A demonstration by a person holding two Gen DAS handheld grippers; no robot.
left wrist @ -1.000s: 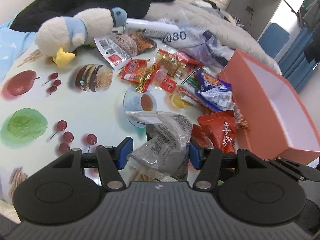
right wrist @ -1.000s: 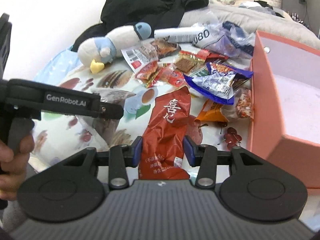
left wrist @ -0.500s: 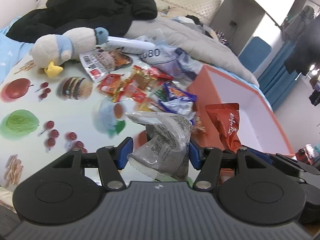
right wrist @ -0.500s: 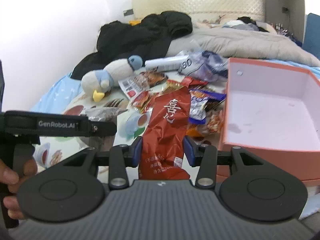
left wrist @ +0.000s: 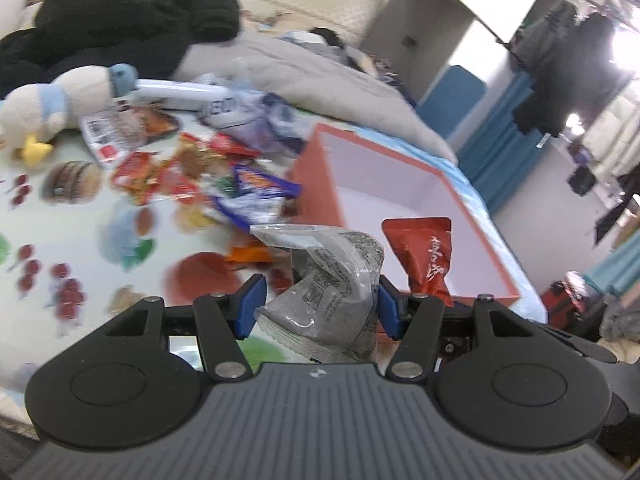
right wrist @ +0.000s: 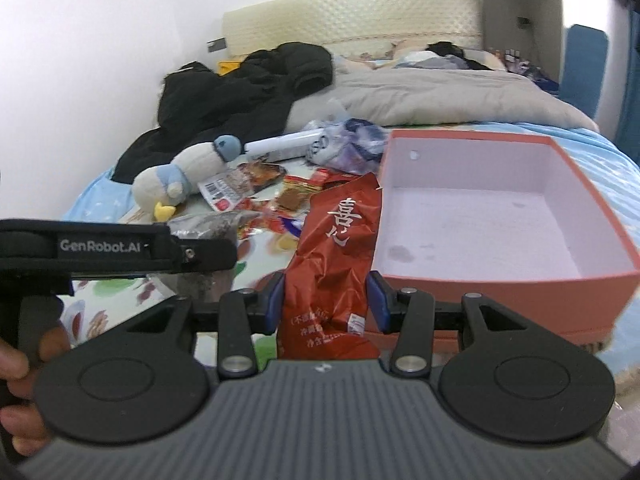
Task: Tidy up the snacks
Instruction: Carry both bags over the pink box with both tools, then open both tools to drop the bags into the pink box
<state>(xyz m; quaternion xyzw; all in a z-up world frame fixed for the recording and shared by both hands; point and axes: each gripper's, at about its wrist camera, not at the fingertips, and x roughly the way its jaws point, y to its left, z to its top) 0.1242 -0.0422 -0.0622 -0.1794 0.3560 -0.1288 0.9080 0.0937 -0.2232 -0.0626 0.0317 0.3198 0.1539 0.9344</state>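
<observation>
My left gripper (left wrist: 318, 306) is shut on a crumpled grey snack packet (left wrist: 336, 276), held off the bed sheet. To its right hangs a red snack packet (left wrist: 426, 256) in front of the orange box (left wrist: 316, 184). In the right wrist view my right gripper (right wrist: 326, 300) is shut on that red packet (right wrist: 340, 240), held upright just left of the orange box (right wrist: 500, 286), whose white inside holds nothing. The left gripper's black body (right wrist: 100, 246) shows at the left edge with the grey packet (right wrist: 208, 226). A pile of loose snacks (left wrist: 192, 176) lies on the sheet.
A plush bird (right wrist: 180, 176) and a black jacket (right wrist: 240, 92) lie beyond the snack pile (right wrist: 280, 196). A white tube (left wrist: 172, 92) and a purple bag (right wrist: 352, 148) sit at the back. A grey duvet (right wrist: 420, 96) lies behind the box. A person's hand (right wrist: 16, 360) grips the left handle.
Both grippers have risen and swung toward the orange box, each with its packet still held. The box's inside now shows more fully in both views.
</observation>
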